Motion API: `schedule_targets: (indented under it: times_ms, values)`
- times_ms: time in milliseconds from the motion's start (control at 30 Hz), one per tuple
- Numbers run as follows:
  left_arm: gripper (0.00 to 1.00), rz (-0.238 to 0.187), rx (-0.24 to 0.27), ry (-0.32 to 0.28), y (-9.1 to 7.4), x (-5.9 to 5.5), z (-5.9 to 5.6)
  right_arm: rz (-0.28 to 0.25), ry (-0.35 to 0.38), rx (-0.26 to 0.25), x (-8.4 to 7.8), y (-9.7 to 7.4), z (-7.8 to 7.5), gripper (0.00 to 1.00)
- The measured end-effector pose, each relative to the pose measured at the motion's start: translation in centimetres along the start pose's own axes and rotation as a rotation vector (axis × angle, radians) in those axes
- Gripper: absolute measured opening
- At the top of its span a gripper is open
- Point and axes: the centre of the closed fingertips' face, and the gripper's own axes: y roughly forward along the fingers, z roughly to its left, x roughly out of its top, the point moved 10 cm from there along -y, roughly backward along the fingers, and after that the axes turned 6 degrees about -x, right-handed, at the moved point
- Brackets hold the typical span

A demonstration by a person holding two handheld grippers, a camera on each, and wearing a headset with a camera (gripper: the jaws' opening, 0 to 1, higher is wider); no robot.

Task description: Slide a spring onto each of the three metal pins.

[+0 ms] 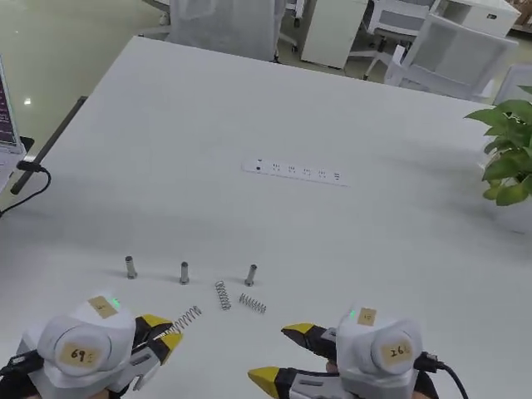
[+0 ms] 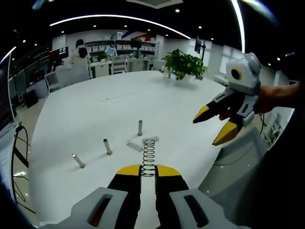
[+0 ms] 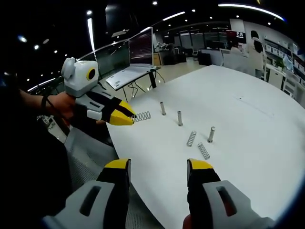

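Everything is on a big white desk point(image 1: 332, 116). The left hand-held gripper point(image 1: 164, 334) is pinched shut on one end of a spring point(image 1: 188, 316), and its sticker point(image 1: 81, 356) says 69. The right hand-held gripper point(image 1: 277, 356) is wide open and holds nothing, and its sticker point(image 1: 393, 352) says 26. Three pins point(image 1: 184, 273) stand up in a row, bare and hard. Two more springs point(image 1: 222, 294) lie just in front of them. Springs look light and bendy and may roll or pop away, so pinch one gently near its end and leave the hole free.
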Motion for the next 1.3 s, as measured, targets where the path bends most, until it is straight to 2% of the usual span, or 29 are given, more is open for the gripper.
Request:
schedule_targets:
  times_ms: [300,400,500,700,967,1300]
  values:
    - [0.03,-0.015,-0.092,0.088,0.2,1.1,-1.8,-0.031,-0.010,0.052,1.0,0.3,-0.1,0.35]
    - [0.03,-0.019,-0.122,0.102,0.4,1.2,-2.5,-0.039,-0.011,0.068,1.1,0.4,0.1,0.31]
    - [0.03,-0.017,-0.156,0.128,0.5,1.4,-3.3,-0.043,-0.008,0.088,1.2,0.4,0.3,0.30]
    - [0.03,0.004,-0.223,0.219,1.0,1.6,-4.6,-0.039,0.007,0.143,1.2,0.6,0.9,0.27]
    - [0.03,0.015,-0.268,0.273,1.5,2.2,-4.9,-0.054,0.029,0.185,1.2,0.5,1.4,0.17]
    - [0.03,0.029,-0.303,0.282,1.6,2.1,-5.0,-0.050,0.035,0.187,1.2,0.0,1.3,0.13]
